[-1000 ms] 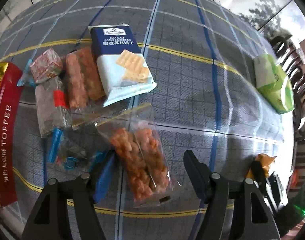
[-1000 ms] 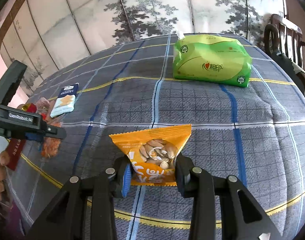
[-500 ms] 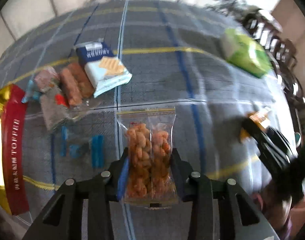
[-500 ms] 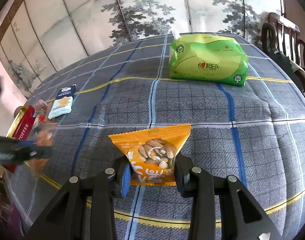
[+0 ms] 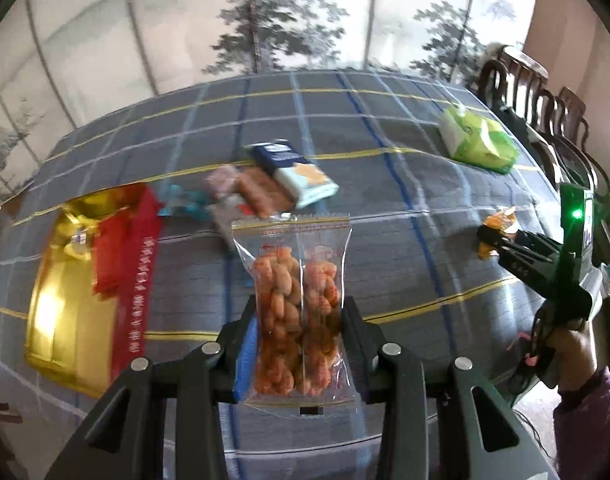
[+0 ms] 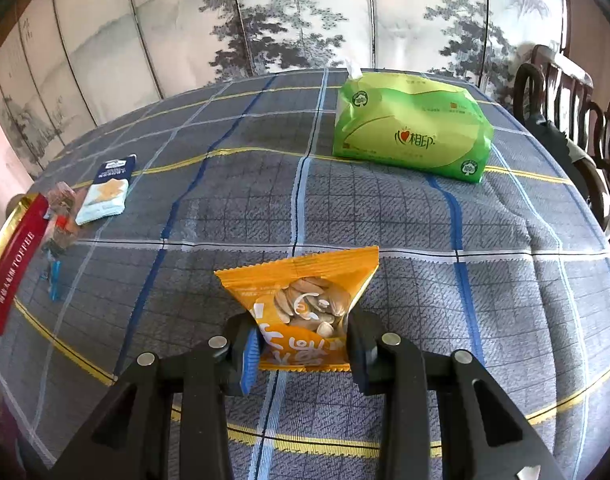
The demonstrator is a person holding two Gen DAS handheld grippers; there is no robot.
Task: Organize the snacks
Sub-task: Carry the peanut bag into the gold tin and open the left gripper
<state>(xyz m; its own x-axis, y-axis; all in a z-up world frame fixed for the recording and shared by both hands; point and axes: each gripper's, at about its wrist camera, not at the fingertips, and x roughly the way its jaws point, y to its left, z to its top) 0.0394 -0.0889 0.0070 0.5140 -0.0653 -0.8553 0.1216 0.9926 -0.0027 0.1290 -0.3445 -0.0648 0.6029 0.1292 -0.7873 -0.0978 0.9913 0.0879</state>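
Two snack packets are now being held at once. The clear packet of orange snacks (image 5: 301, 312), which was lying on the bench (image 5: 385, 216) a second ago between wide jaws, is now hanging above it, because the left gripper (image 5: 299, 336) has closed its jaws on the packet's sides and is lifting it. The right gripper (image 6: 301, 344) is keeping its jaws pressed on the orange seed packet (image 6: 301, 300), low over the cloth. The snack pile (image 5: 265, 188) and the gold toffee tin (image 5: 65, 288) are lying behind; probably both packets are going there next.
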